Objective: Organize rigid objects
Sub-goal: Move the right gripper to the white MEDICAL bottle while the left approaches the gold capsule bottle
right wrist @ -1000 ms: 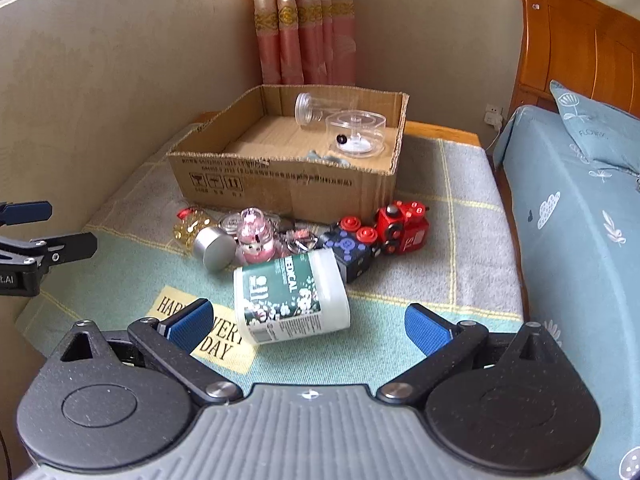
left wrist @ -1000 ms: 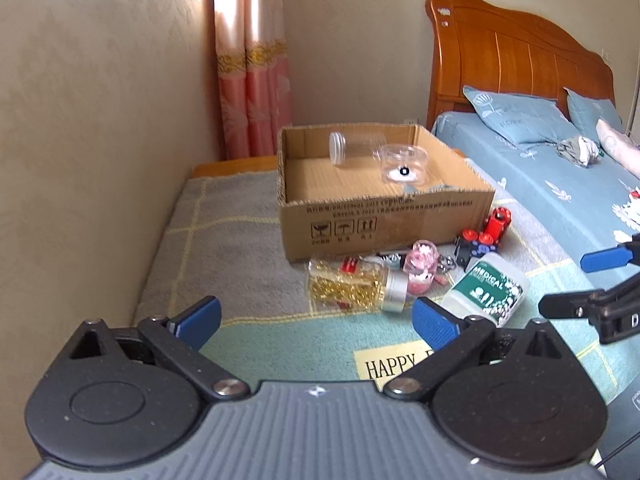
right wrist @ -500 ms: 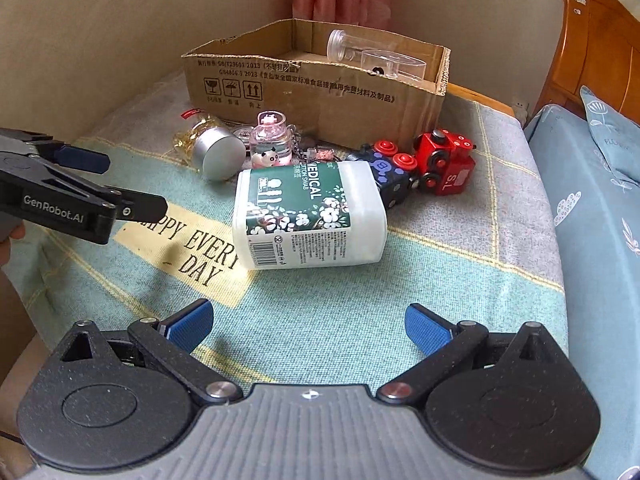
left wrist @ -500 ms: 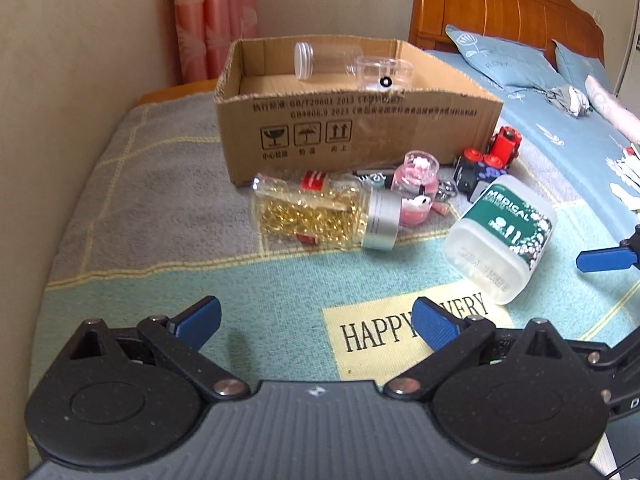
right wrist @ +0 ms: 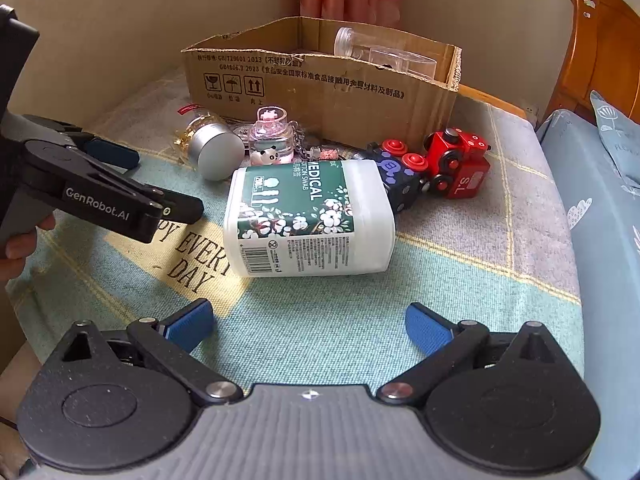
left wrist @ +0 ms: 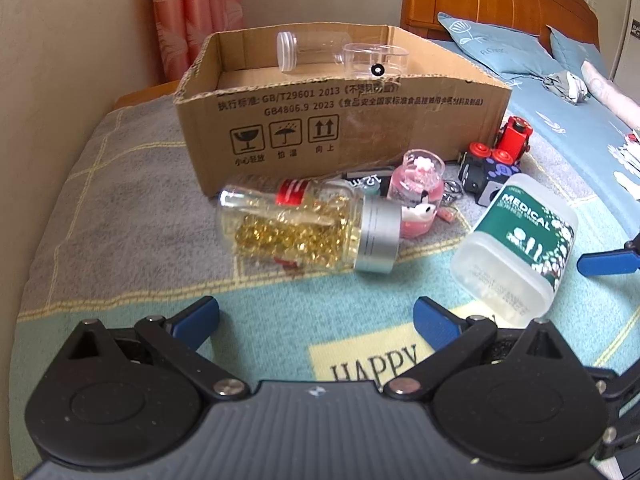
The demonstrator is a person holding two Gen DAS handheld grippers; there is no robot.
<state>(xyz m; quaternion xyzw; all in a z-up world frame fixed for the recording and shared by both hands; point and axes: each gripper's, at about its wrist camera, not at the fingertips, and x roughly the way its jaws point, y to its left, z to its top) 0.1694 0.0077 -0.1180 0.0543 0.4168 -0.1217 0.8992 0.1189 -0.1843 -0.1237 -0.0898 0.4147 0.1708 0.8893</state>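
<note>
This is a bedroom in a home. A carved wooden headboard [left wrist: 492,4] rises over a bed made up with a blue sheet [left wrist: 568,120] and matching blue pillows [left wrist: 492,44], while pink patterned curtains [left wrist: 192,12] hang in the corner against plain beige walls [left wrist: 60,60]. In front lies a woven blanket [right wrist: 320,320] in grey and teal with the words "HAPPY EVERY DAY", strewn with household odds and ends: a cardboard box [left wrist: 340,120], a red toy train [right wrist: 460,164] and a cotton swab tub [right wrist: 308,220].

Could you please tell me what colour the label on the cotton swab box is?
Dark green with white flowers on the cotton swab box, clearest in the right wrist view.
</note>
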